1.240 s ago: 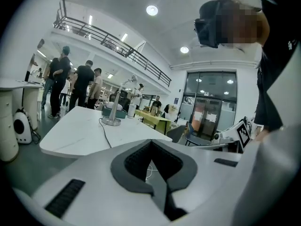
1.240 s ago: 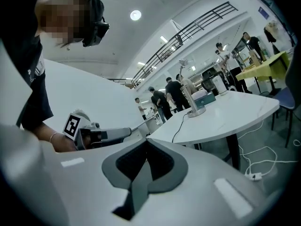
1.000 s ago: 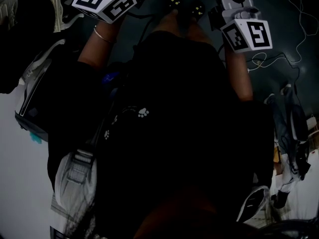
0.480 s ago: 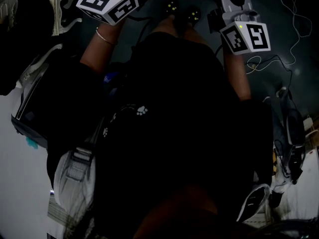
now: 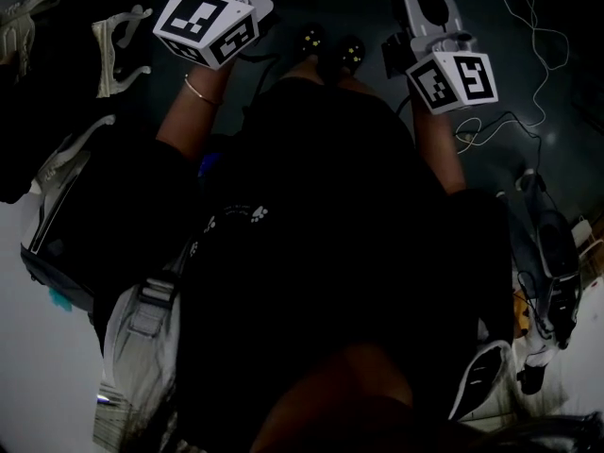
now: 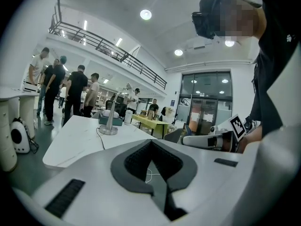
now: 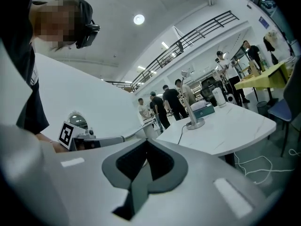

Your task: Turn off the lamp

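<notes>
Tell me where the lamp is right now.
The lamp stands on the white table, left of centre in the left gripper view and right of centre in the right gripper view, with a teal box just behind its base.

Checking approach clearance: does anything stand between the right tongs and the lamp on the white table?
Nothing visible does. Between the shut right tongs and the lamp lies only bare white table; the lamp stands far off.

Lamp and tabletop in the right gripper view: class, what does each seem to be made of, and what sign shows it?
Lamp: probably metal, going by the silvery stem and round base with a dull sheen.
Tabletop: white, smooth and lightly glossy. It could be stone or laminate; the look leaves it open.
</notes>
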The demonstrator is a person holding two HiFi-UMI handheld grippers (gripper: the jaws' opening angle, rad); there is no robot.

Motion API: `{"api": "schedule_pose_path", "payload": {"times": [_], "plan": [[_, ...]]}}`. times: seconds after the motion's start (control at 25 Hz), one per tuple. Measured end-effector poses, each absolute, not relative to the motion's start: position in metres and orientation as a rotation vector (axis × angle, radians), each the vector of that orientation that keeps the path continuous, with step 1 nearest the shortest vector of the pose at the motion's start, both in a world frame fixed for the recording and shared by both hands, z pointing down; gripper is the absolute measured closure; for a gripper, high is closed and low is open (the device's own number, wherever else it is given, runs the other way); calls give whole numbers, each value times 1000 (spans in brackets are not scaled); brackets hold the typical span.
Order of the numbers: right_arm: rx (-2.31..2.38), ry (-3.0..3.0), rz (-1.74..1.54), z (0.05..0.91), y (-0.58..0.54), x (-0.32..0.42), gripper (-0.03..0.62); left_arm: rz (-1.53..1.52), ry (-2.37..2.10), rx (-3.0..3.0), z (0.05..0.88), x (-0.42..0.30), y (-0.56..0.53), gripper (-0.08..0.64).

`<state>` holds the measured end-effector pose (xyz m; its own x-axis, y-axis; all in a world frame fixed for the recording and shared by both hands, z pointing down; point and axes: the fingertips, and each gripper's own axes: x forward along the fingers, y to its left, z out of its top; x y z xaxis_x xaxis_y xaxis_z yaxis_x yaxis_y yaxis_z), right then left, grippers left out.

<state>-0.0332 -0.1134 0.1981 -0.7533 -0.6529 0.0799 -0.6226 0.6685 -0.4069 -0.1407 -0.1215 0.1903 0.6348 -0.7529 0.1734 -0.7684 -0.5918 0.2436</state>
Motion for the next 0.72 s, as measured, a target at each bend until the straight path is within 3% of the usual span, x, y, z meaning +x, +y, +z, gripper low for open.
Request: {"api": "schedule_pose_path", "payload": {"times": [0.72], "plan": [[-1080,2778,-551,169,-112,-16,591,108,-1124,2667,172,-104,-121,554]]}}
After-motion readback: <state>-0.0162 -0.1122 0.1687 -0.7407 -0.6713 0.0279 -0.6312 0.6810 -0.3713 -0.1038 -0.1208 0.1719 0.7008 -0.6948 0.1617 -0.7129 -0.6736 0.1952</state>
